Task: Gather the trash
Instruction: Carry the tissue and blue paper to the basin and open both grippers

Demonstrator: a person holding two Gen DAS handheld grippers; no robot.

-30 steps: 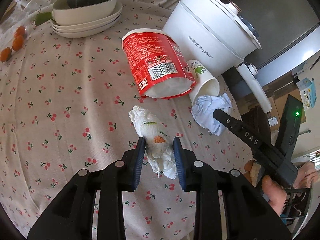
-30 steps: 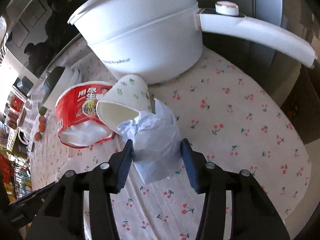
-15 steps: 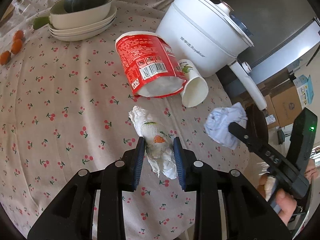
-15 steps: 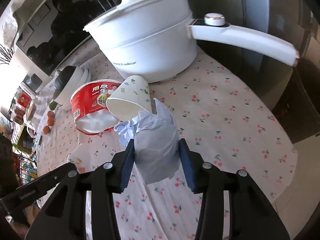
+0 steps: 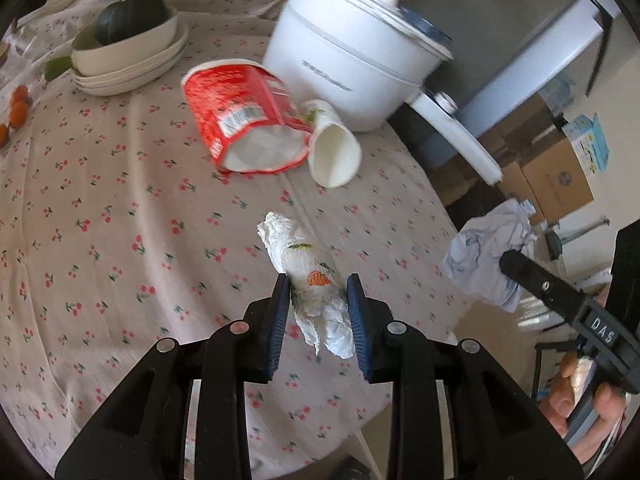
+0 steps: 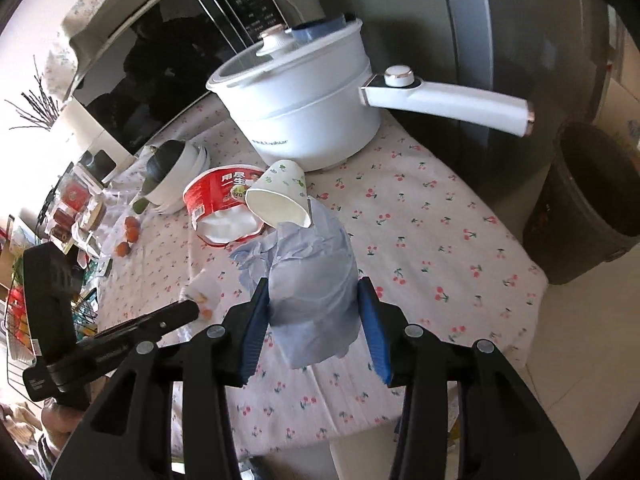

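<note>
My left gripper is shut on a crumpled white paper towel with a carrot print, held above the cherry-print tablecloth. My right gripper is shut on a crumpled pale blue paper wad, lifted off the table; it also shows in the left wrist view past the table's right edge. A red instant-noodle tub and a white paper cup lie on their sides by the white pot. A dark bin stands on the floor at the right.
A white electric pot with a long handle stands at the back. Stacked bowls with a dark squash sit back left, small oranges at the left edge. Cardboard boxes are on the floor.
Both grippers have risen and pulled back from the table with their trash. The right gripper carried the blue wad rightward, away from the cup and past the table edge.
</note>
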